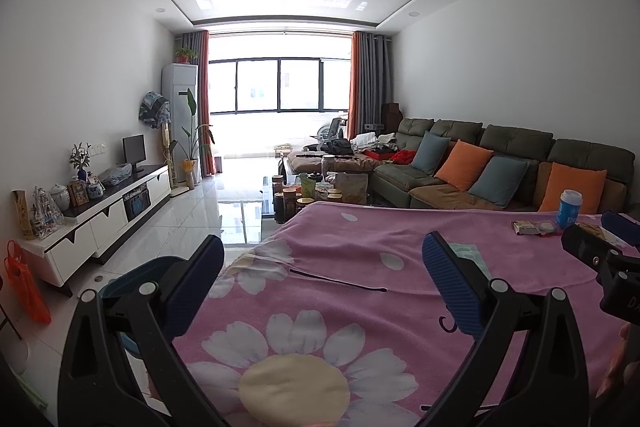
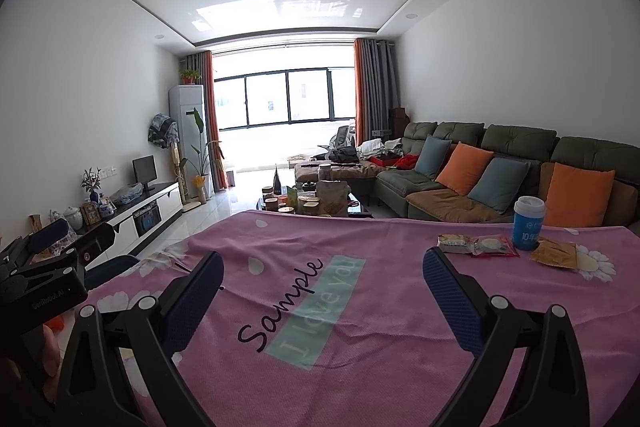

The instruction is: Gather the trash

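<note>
A table under a pink flowered cloth carries trash at its far right: a white-and-yellow snack wrapper, a red-edged round snack packet, a brown crinkled wrapper and a blue paper cup with a white lid. In the left wrist view the cup and wrappers lie far right. My right gripper is open and empty above the cloth, left of the trash. My left gripper is open and empty over the table's left part. A dark round bin stands below the table's left edge.
A low coffee table crowded with jars stands beyond the far table edge. A green sofa with orange and blue cushions runs along the right. A white TV cabinet lines the left wall. An orange bag hangs at the left.
</note>
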